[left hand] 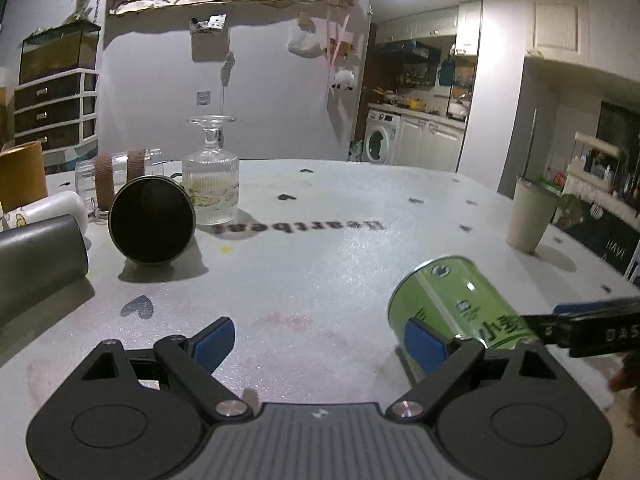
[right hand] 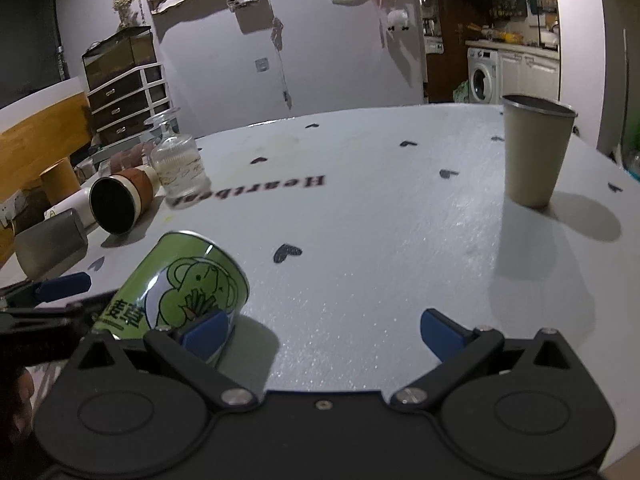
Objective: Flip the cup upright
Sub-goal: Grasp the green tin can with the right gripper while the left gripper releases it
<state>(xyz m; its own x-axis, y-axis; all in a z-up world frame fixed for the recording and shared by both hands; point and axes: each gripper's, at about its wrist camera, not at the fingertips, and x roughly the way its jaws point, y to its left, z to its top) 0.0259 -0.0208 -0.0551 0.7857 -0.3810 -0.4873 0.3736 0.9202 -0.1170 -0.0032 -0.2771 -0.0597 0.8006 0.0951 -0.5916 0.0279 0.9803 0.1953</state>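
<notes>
A green cup [left hand: 452, 304] with a cartoon print lies tilted on the white table [left hand: 320, 248], its base end raised. It also shows in the right wrist view [right hand: 188, 284]. My left gripper [left hand: 320, 338] is open, with its right finger [left hand: 424, 346] beside the cup. My right gripper [right hand: 324, 328] is open, with its left finger [right hand: 206, 330] beside the cup. The cup sits outside both gaps, between the two grippers. The right gripper's fingers show at the far right of the left wrist view [left hand: 580, 312].
A beige cup [right hand: 534, 152] stands upright at the far right. At the left are a brown cup on its side [left hand: 152, 220], an upside-down ribbed glass [left hand: 211, 184], a grey cylinder [left hand: 40, 256], a white bottle and glass jars.
</notes>
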